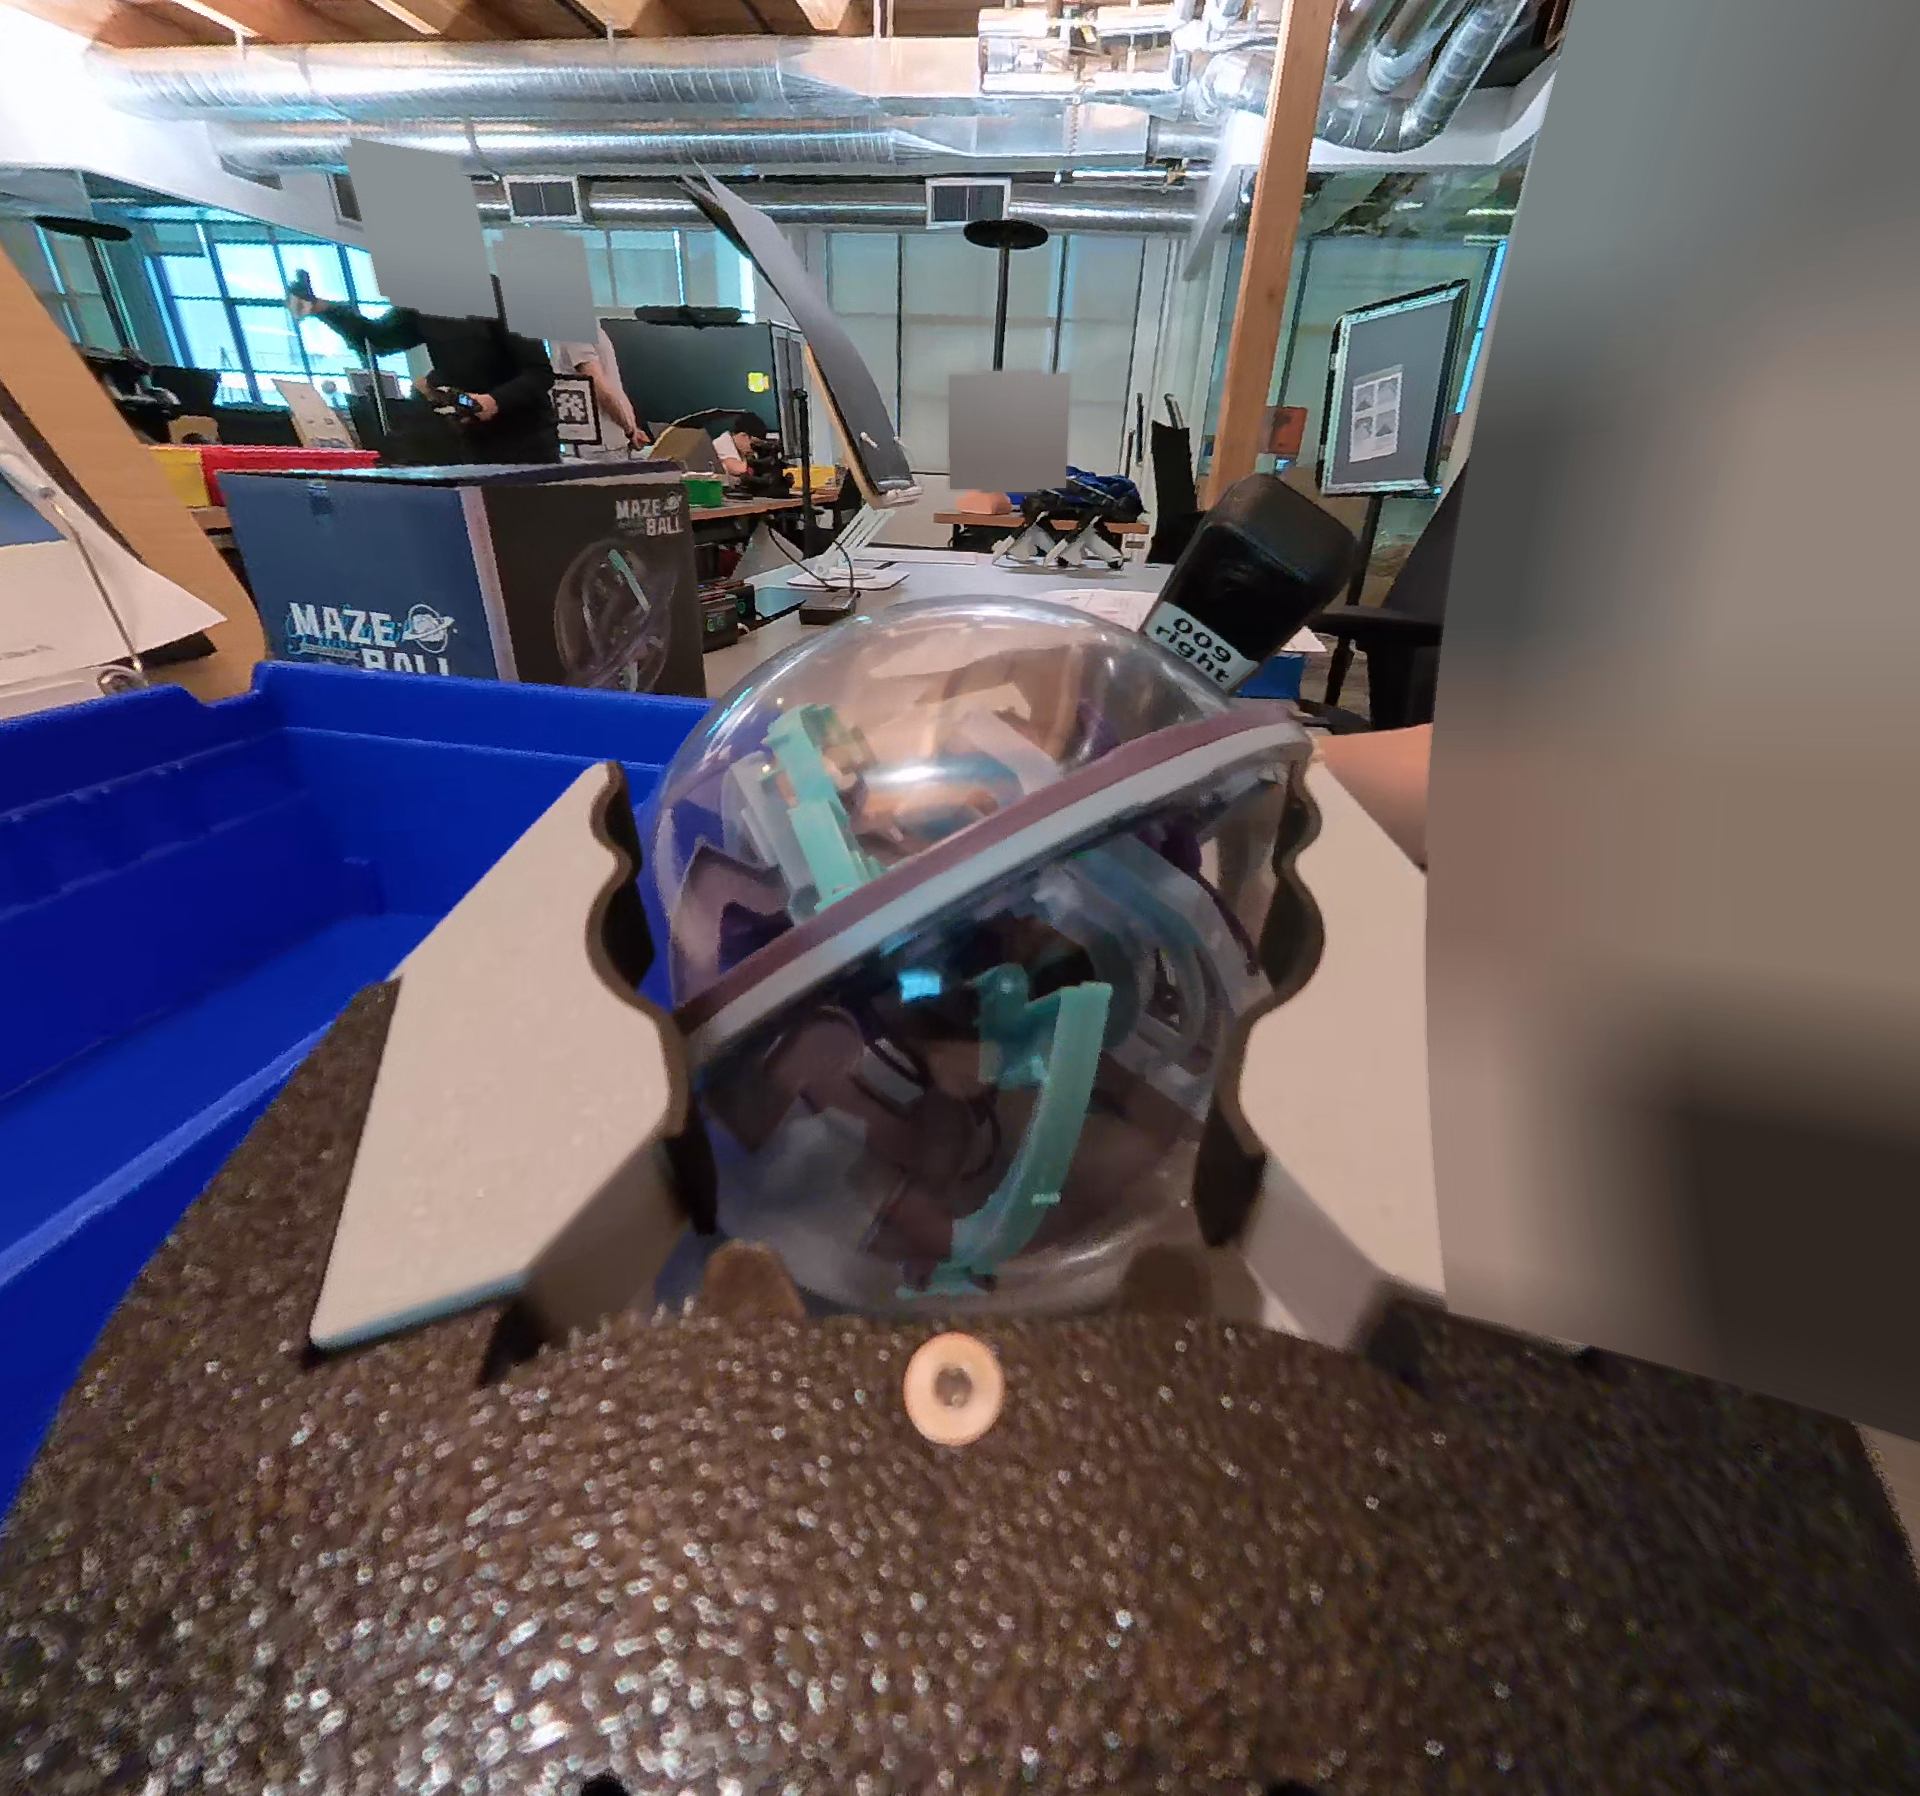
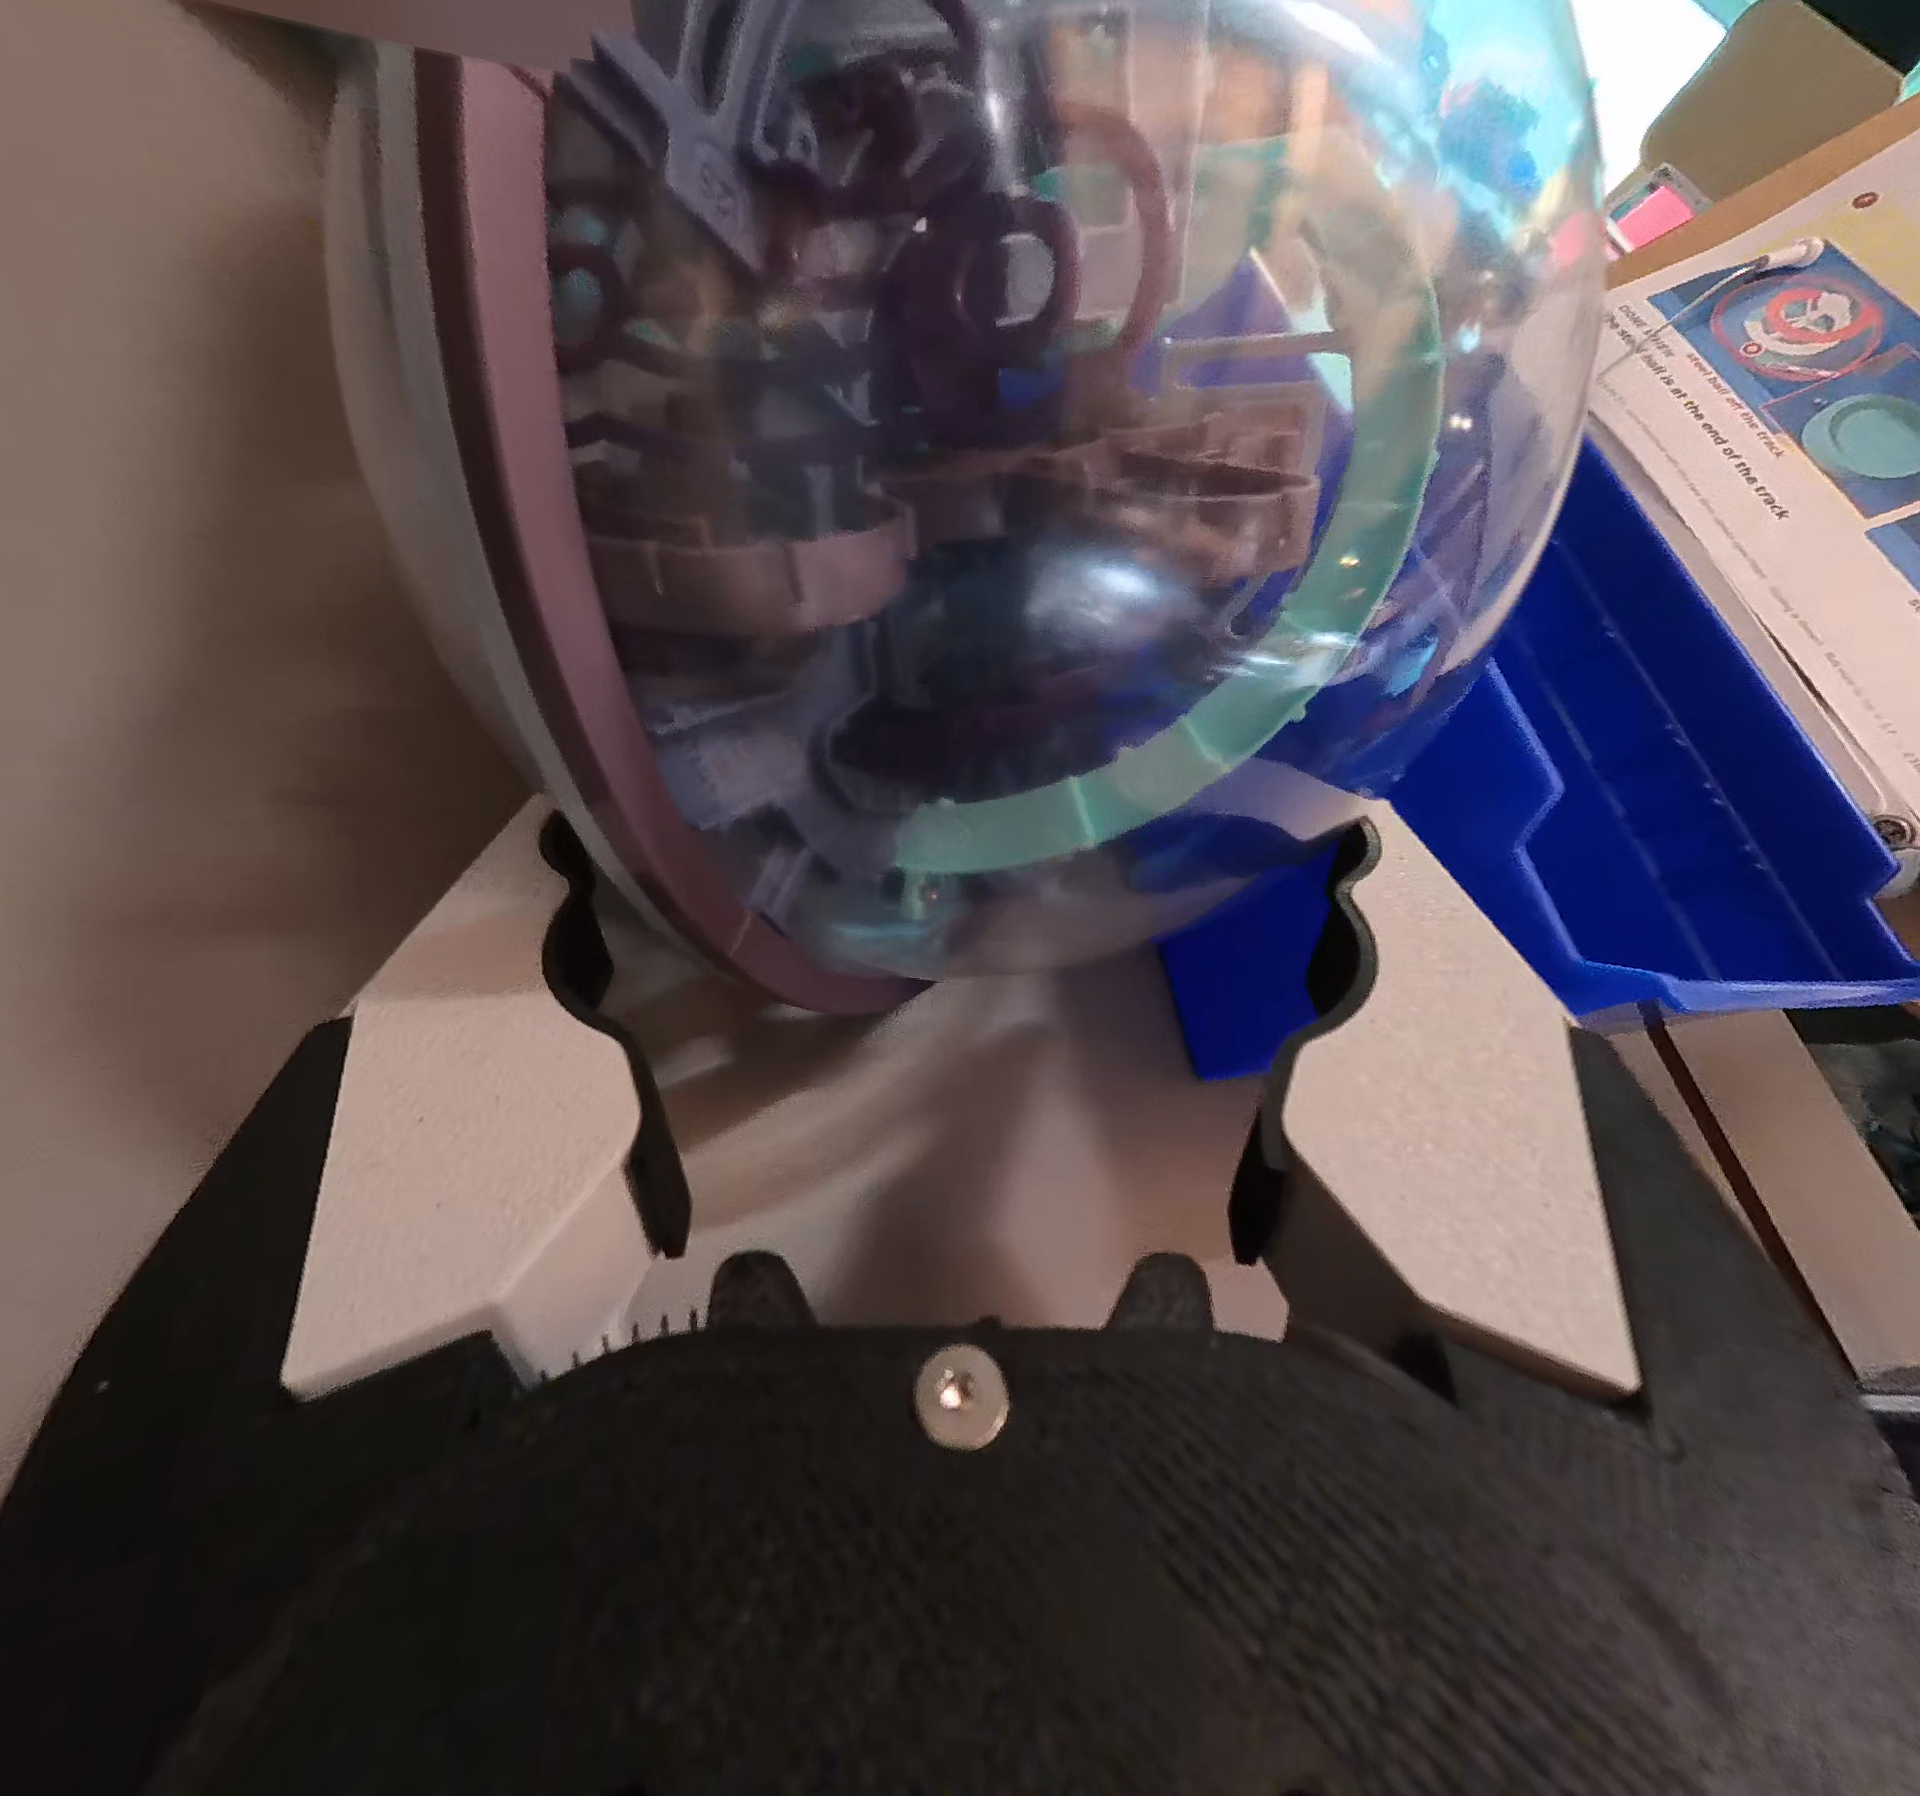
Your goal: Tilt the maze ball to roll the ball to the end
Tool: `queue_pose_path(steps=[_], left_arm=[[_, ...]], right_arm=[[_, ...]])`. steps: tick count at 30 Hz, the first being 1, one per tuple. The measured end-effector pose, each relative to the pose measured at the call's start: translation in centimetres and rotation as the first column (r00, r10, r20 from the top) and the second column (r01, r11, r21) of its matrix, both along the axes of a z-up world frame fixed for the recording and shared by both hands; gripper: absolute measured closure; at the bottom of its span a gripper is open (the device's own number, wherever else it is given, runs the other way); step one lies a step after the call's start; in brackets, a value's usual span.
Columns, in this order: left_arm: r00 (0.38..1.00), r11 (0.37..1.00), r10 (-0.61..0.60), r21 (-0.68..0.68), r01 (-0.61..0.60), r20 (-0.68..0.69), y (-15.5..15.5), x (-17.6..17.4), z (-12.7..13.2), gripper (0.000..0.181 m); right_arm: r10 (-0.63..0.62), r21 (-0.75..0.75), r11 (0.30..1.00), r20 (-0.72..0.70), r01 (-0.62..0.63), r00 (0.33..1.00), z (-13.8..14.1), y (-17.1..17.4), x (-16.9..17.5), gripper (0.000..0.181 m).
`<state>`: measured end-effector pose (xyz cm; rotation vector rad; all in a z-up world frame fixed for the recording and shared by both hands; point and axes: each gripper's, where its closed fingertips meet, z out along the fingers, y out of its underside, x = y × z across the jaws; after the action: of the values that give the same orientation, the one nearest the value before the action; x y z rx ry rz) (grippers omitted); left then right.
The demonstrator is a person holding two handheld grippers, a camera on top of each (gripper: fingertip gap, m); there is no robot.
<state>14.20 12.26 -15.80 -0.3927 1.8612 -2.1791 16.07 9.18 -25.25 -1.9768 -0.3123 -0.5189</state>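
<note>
Clear plastic maze ball (image 1: 966, 957) with purple, grey and teal tracks inside, held aloft between both tools. Purple-and-white equator band (image 1: 997, 894) tilted in the left wrist view — low at near left, rising to far right, so the sphere's axis leans off vertical. In the right wrist view, band (image 2: 499, 458) runs steeply down the left side, clear dome facing right.

Left gripper (image 1: 961, 998): wavy grey fingers (image 1: 499, 1050) spread wide and pressed against the sphere's flanks, ball seated deep between them, near the palm.

Right gripper (image 2: 956, 957): jaws spread; sphere (image 2: 987, 396) sits above the fingertips, resting at the outer notches rather than down in the gap. Firm clamp or loose cradle — cannot tell.

Small steel ball (image 2: 1081, 603) visible low in the dome, beside a teal ring track.

Blue plastic bin (image 1: 208, 873) below and left of the ball. Dark printed box (image 1: 468, 583) behind the bin. Printed instruction sheet (image 2: 1766, 458) at right, past the bin (image 2: 1621, 707).
</note>
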Motion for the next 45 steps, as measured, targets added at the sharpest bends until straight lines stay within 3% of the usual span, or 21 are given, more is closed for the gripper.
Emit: queue_pose_path(steps=[11, 26, 39, 45], left_arm=[[0.999, 0.999, 0.048, 0.012, -0.048, 0.01, 0.09, 0.05, 0.43, 0.069], [0.996, 0.998, 0.038, -0.046, -0.041, -0.081, 0.73, 0.65, 0.71, 0.08], [0.997, 0.996, 0.074, 0.039, -0.075, 0.018, 0.28, -0.1, 1.08, 0.088], [0.998, 0.998, 0.059, 0.018, -0.059, -0.004, 0.32, -0.01, 0.89, 0.084]], right_arm=[[-0.012, -0.028, 1.0, -0.026, 0.012, 1.0, -0.46, -0.17, 0.39, 0.048], [-0.029, -0.067, 0.997, -0.058, 0.025, 0.998, -1.0, -0.53, 0.66, 0.068], [-0.02, -0.069, 0.997, -0.052, 0.017, 0.998, -1.01, -0.53, 0.64, 0.068], [-0.017, -0.076, 0.997, -0.016, 0.016, 1.0, -0.96, -0.74, 0.8, 0.073]])
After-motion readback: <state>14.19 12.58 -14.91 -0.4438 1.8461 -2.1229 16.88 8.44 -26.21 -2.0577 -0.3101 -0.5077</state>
